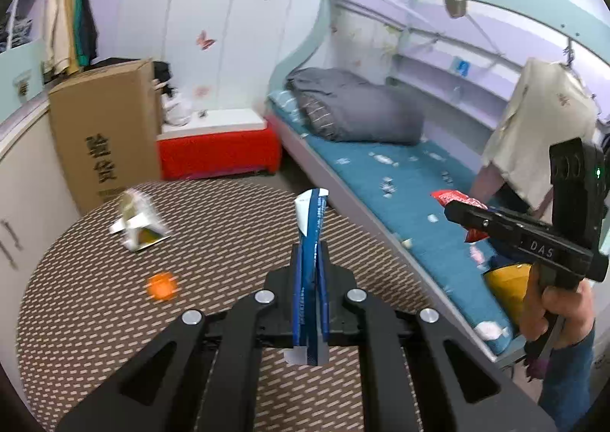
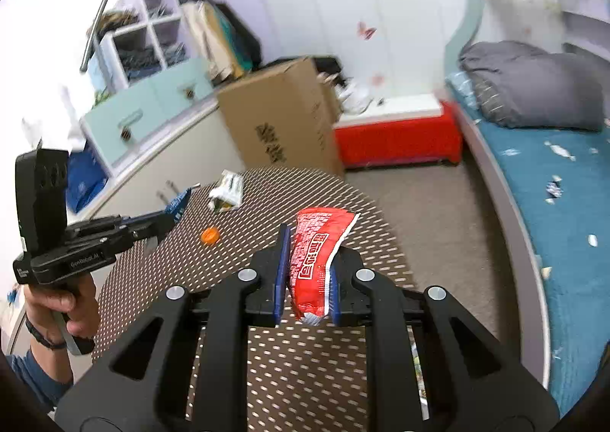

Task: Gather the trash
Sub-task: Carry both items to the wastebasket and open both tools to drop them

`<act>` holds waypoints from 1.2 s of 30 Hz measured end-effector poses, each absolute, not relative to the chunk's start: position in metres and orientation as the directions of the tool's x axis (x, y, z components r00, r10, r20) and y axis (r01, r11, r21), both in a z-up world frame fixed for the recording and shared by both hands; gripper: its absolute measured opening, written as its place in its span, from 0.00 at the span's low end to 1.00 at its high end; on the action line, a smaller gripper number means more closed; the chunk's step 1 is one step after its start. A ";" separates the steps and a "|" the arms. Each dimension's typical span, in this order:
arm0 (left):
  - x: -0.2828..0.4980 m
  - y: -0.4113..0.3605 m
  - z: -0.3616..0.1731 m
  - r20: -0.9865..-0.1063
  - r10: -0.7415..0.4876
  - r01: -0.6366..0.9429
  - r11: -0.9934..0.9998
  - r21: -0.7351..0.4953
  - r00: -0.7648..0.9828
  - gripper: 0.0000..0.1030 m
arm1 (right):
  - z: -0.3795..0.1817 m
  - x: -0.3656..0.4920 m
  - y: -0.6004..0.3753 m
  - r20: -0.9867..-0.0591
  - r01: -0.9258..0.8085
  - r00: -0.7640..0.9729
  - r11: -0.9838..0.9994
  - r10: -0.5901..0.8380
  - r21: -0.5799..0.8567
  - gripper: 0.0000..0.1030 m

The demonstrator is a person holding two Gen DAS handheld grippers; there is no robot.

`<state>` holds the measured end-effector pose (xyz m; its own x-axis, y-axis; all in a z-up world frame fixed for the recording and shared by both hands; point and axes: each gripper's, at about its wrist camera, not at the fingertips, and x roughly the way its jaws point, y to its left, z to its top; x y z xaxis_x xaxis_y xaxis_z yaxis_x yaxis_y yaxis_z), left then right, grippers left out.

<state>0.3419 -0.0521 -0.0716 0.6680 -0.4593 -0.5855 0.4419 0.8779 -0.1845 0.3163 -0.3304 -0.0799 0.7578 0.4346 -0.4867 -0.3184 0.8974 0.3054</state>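
The left gripper [image 1: 310, 260] is clamping a blue wrapper [image 1: 310, 218] upright between its pads, above the round table [image 1: 228, 211]. The right gripper [image 2: 307, 260] is gripping a red wrapper [image 2: 316, 252], also held over the table. A crumpled carton [image 1: 137, 224] and an orange cap [image 1: 163, 286] are lying on the tabletop, apart from each other. A cardboard box [image 1: 103, 127] is standing closed beside the table; its contents are not visible.

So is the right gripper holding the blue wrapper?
No, the right gripper is shut on a red wrapper; the blue wrapper is clamped in the left gripper.
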 end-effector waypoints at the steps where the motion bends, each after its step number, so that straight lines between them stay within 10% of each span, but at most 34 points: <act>1: 0.342 -0.060 -0.069 -0.579 -0.474 0.453 0.871 -0.193 0.663 0.07 | -0.077 0.313 -0.339 -0.478 -0.304 0.771 0.902 0.422 0.306 0.17; 17: 0.342 -0.247 -0.095 -0.635 -0.606 0.613 0.749 -0.252 0.479 0.07 | -0.125 0.289 -0.493 -0.518 0.070 0.839 0.910 0.168 0.408 0.17; 36: 0.396 -0.356 -0.214 -0.851 -0.440 0.588 0.782 -0.206 0.286 0.08 | -0.271 0.342 -0.549 -0.697 0.243 0.682 0.830 0.221 0.502 0.17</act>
<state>0.3956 -0.3557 -0.2138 0.2860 -0.4395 -0.8515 0.5882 0.7820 -0.2061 0.3423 -0.5485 -0.2713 0.6824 0.2211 -0.6967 0.2430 0.8303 0.5016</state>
